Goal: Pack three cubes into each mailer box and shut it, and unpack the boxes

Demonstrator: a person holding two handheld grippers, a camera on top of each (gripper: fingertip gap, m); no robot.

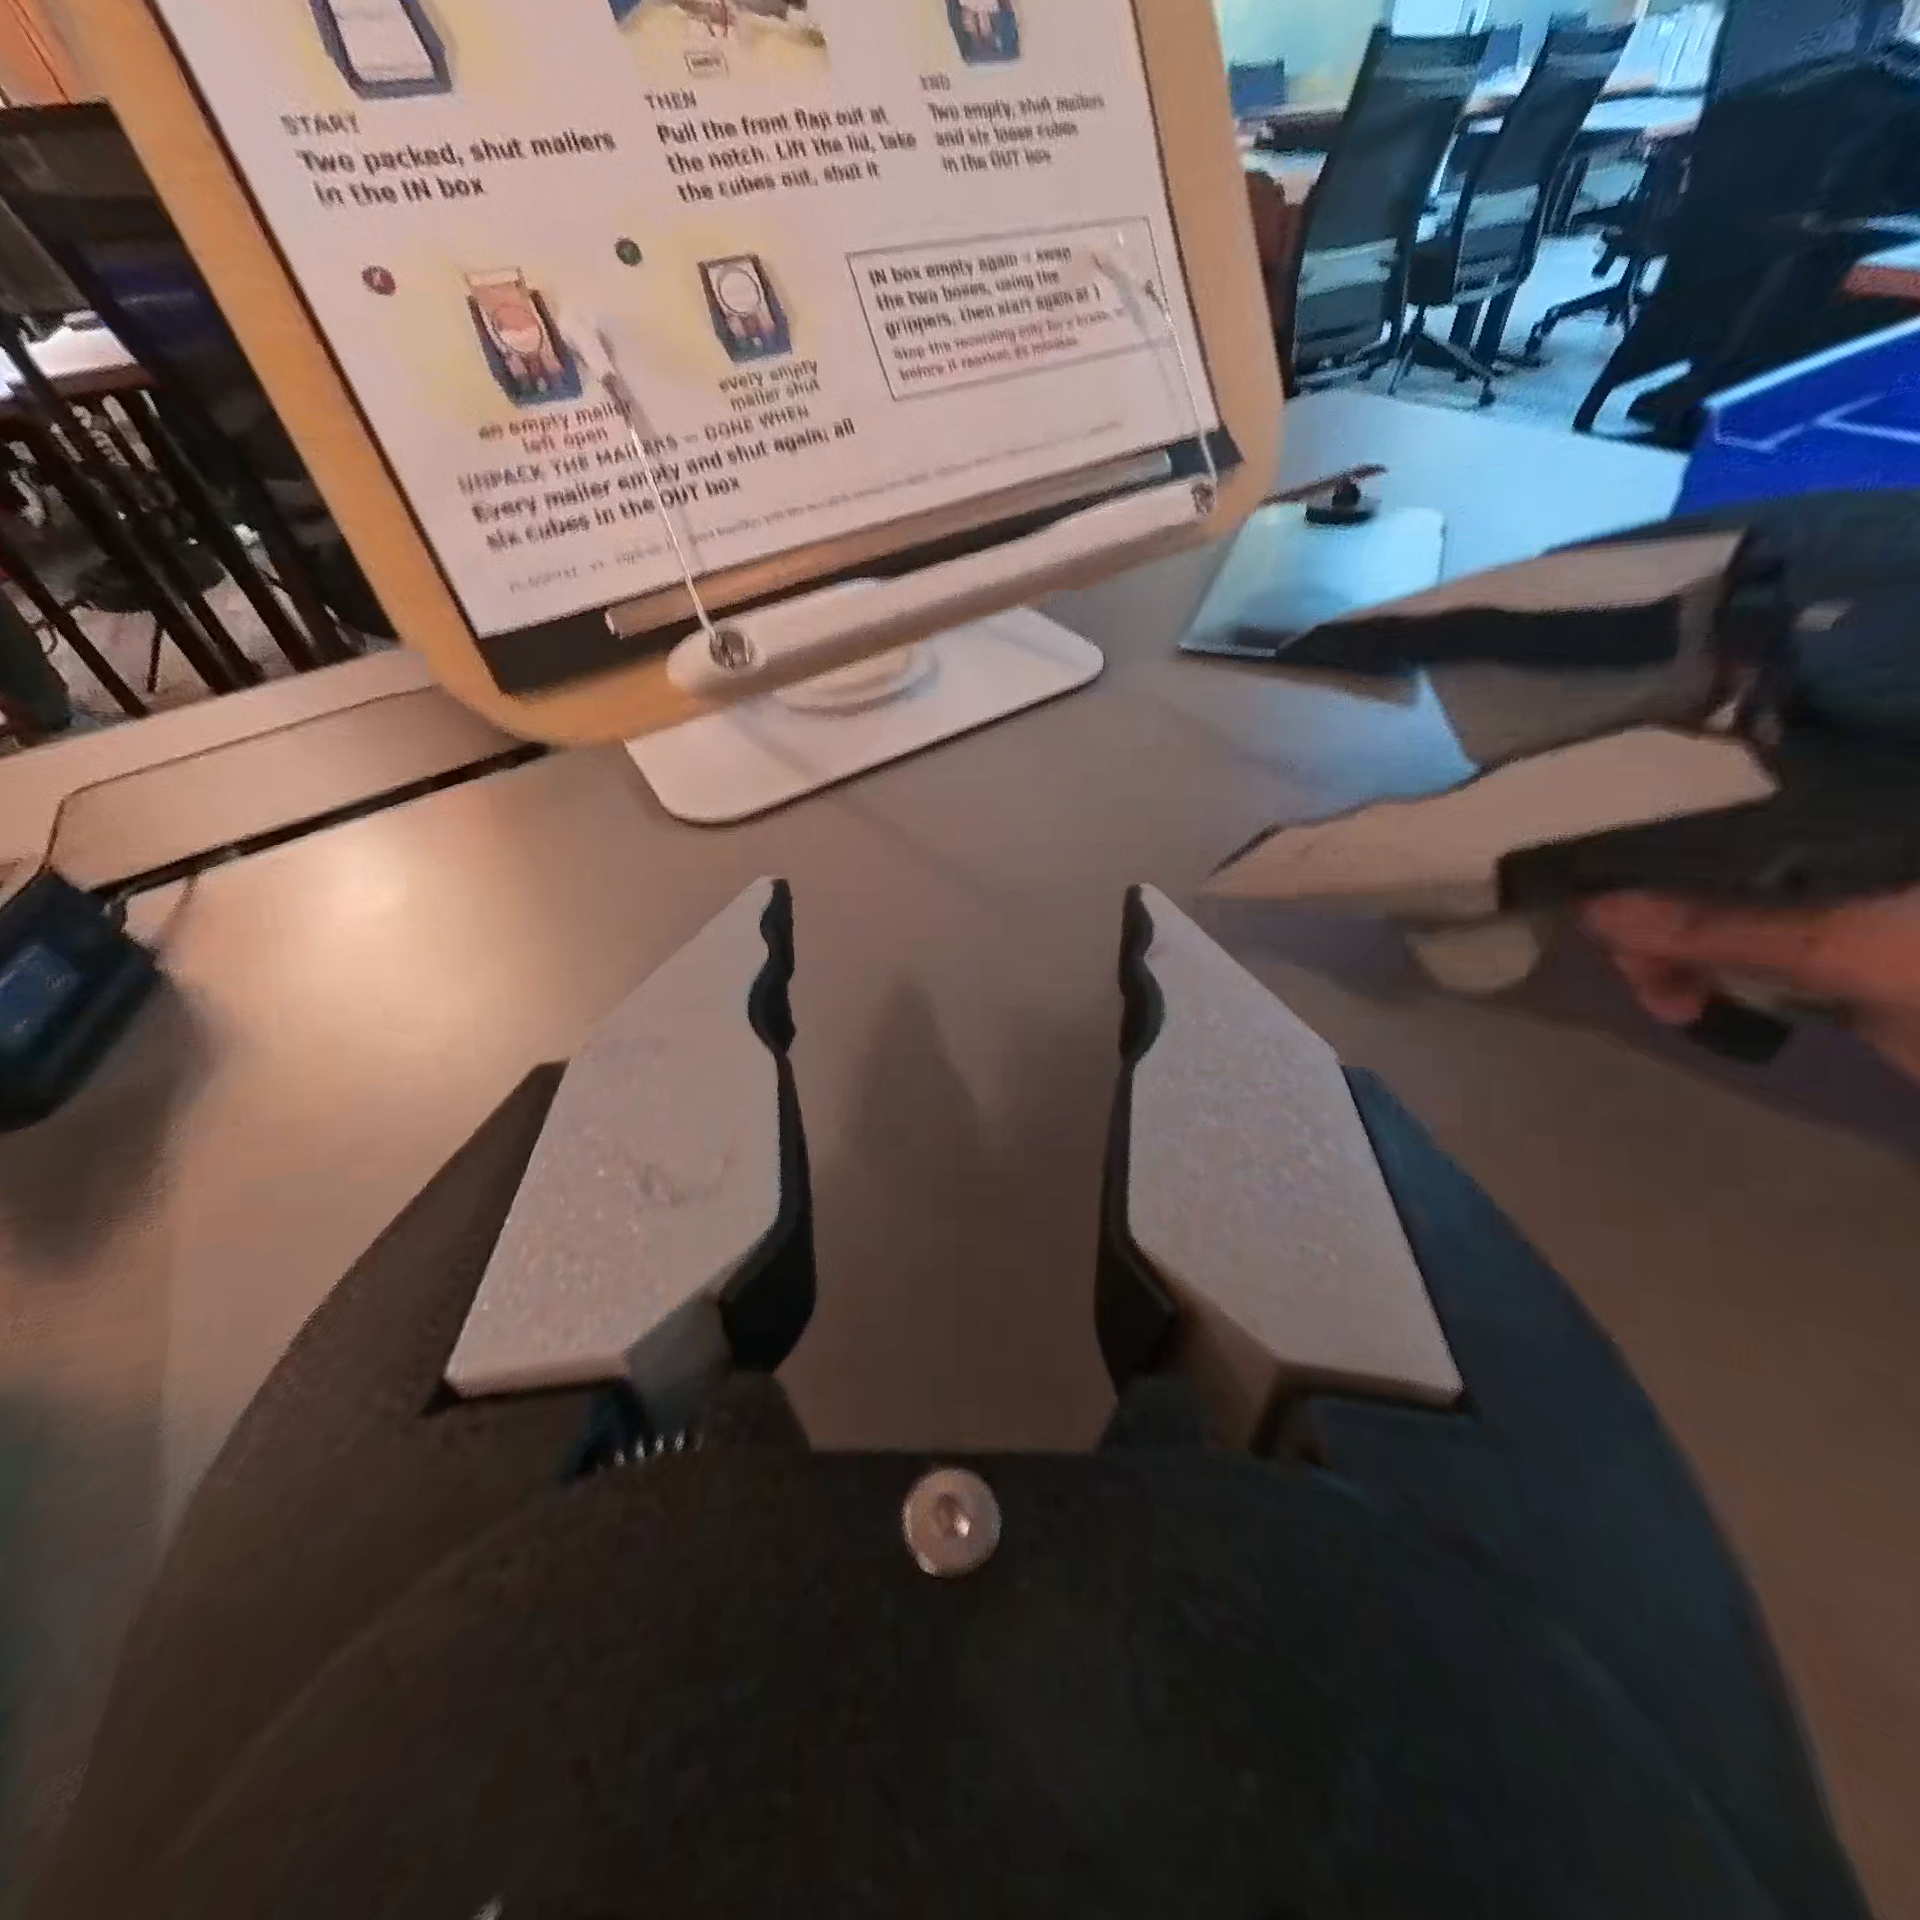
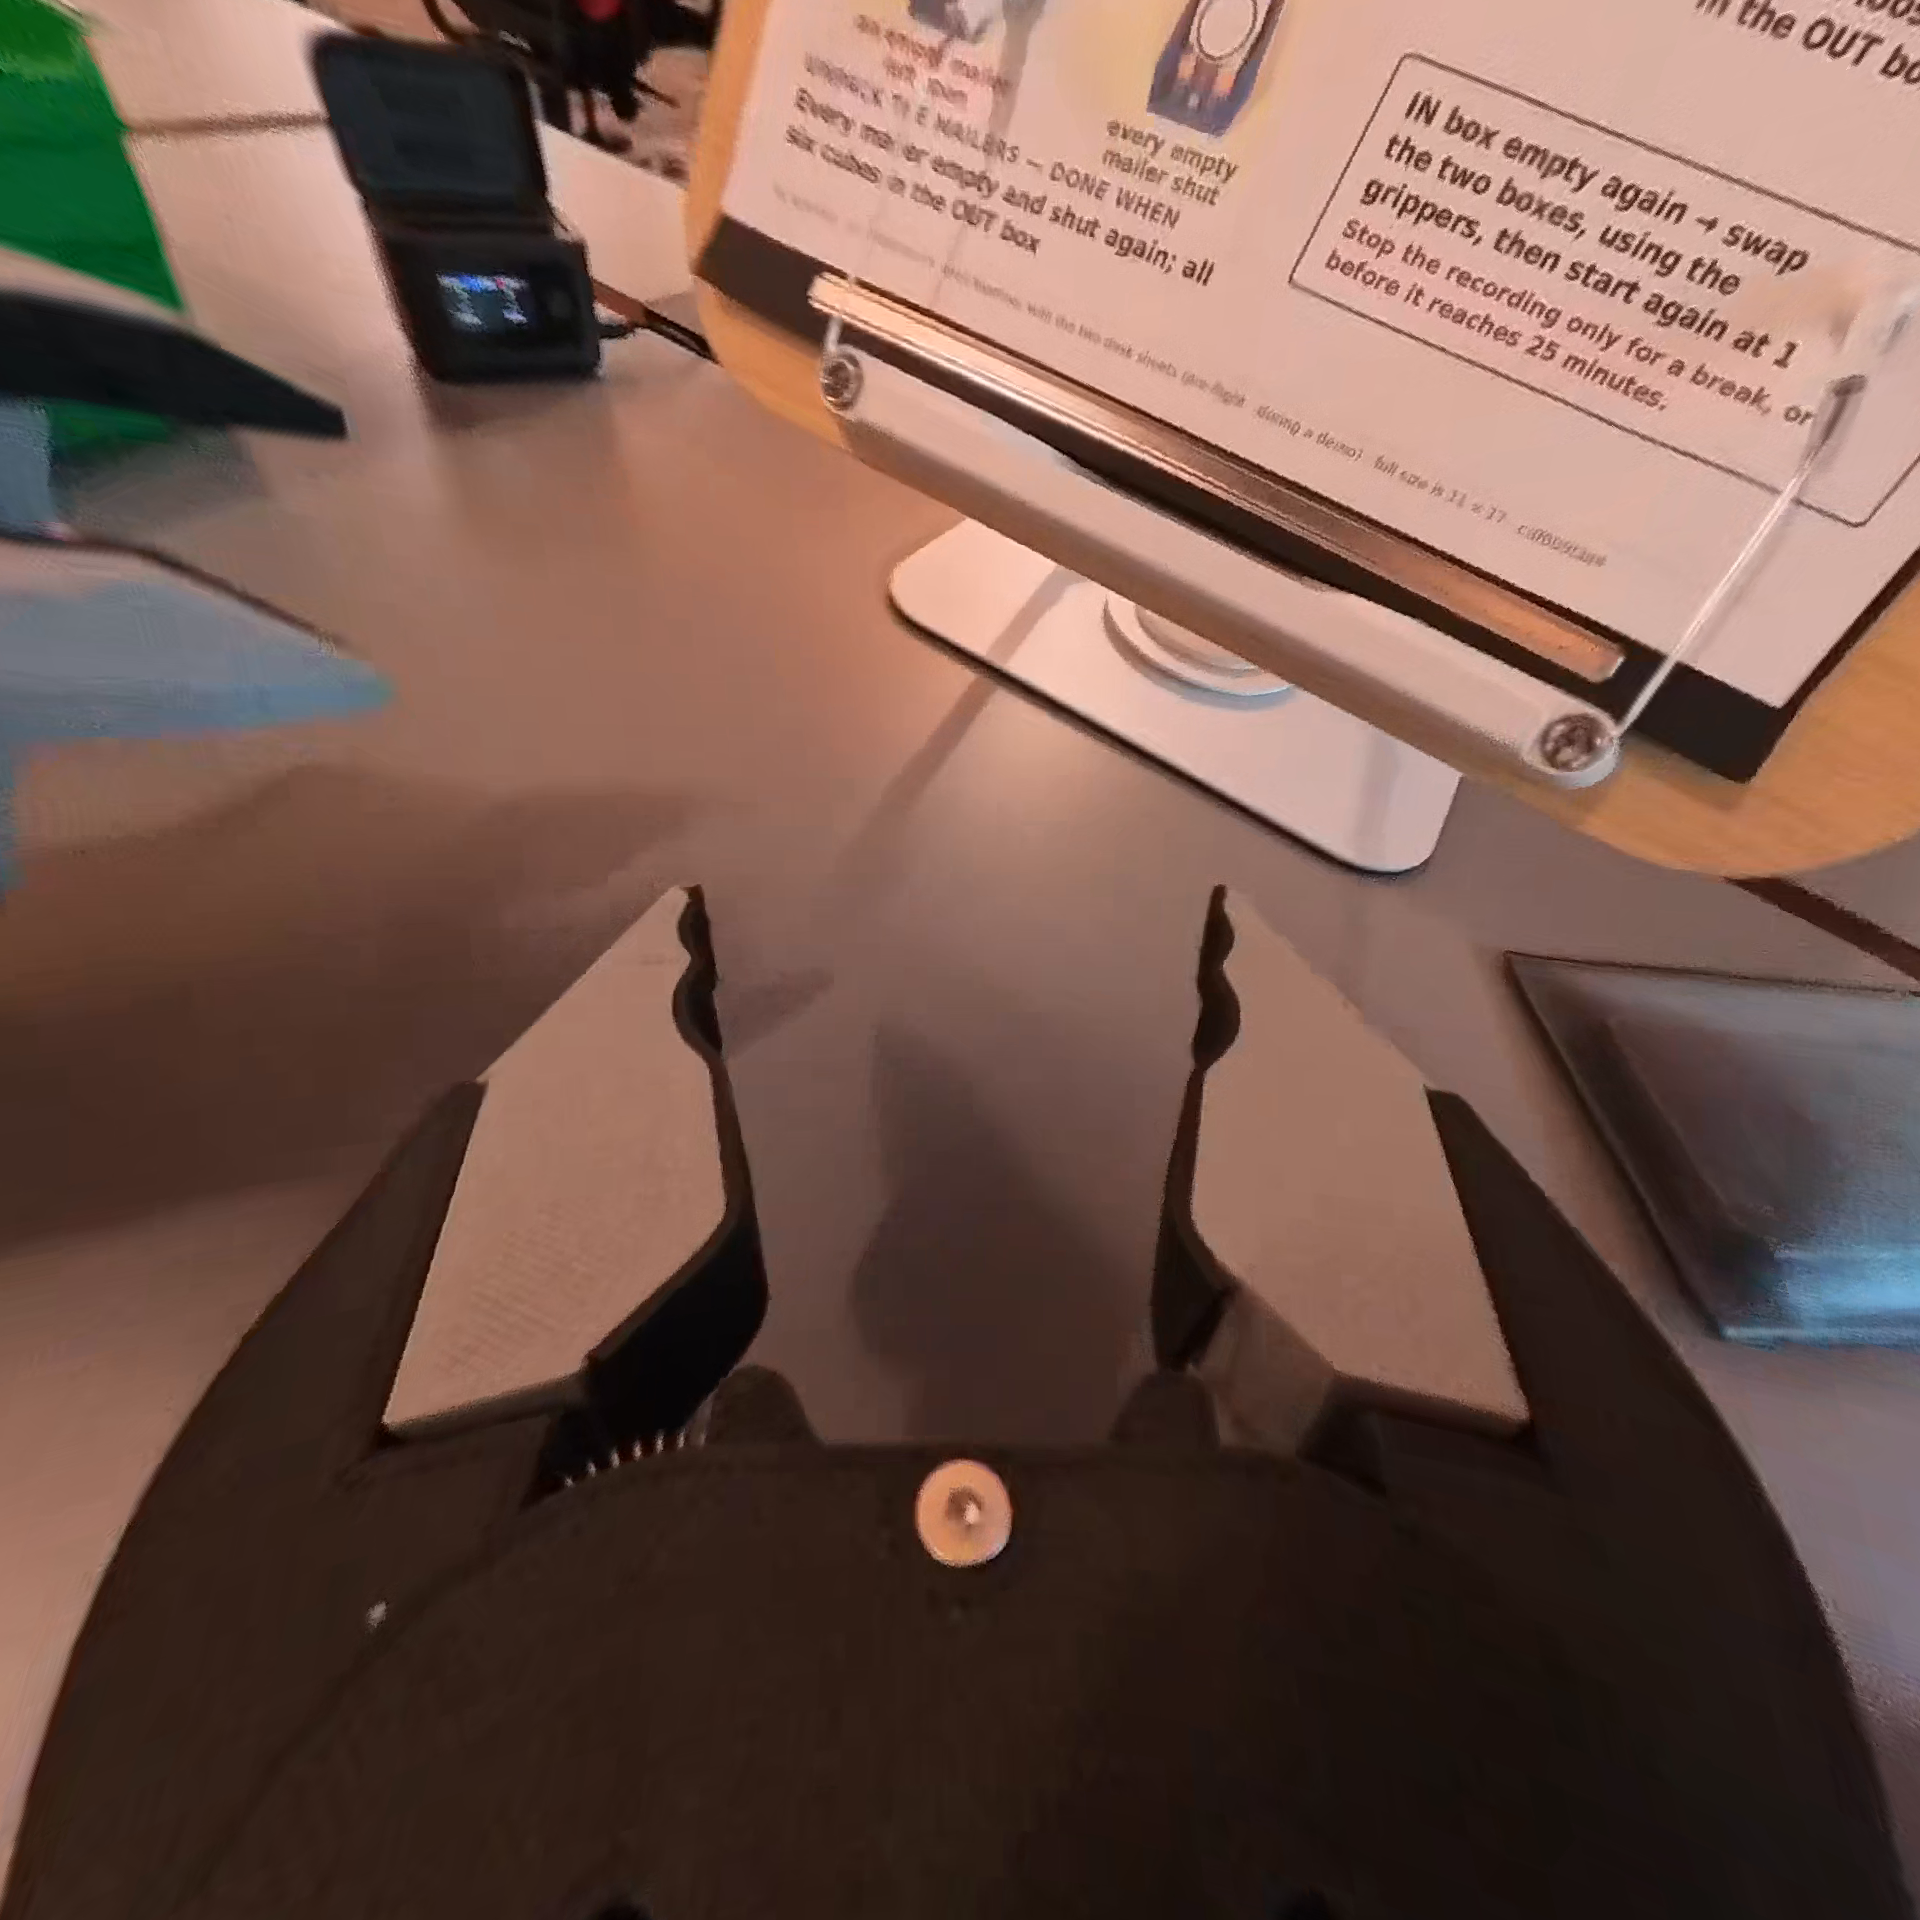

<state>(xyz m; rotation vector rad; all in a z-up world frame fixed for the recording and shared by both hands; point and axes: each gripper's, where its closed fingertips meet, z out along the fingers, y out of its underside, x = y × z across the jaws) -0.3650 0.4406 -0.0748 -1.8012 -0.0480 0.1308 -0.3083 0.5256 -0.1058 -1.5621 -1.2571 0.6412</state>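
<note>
**Both hand-held grippers empty over the tabletop**

No mailer box or cube shows in either view. My left hand-held gripper (image 1: 951,904) and my right hand-held gripper (image 2: 956,904) are both spread apart, grasping nothing, above the bare grey tabletop (image 1: 468,987). Ahead stands a printed instruction sheet on a wooden-backed white stand (image 1: 862,717). A small black device (image 2: 468,229) sits left of it.

The left gripper (image 1: 951,904) has grey fingers on a black body, and the right gripper (image 2: 956,904) has the same colours. The table (image 1: 416,987) is grey-brown. The sheet (image 1: 727,312) is white with black letters, on a light wooden board (image 1: 1236,260). At upper left of the right wrist view there is a green shape (image 2: 73,156) and a small black device (image 2: 468,208). At right edge of the left wrist view, a blue surface (image 1: 1829,416).
</note>
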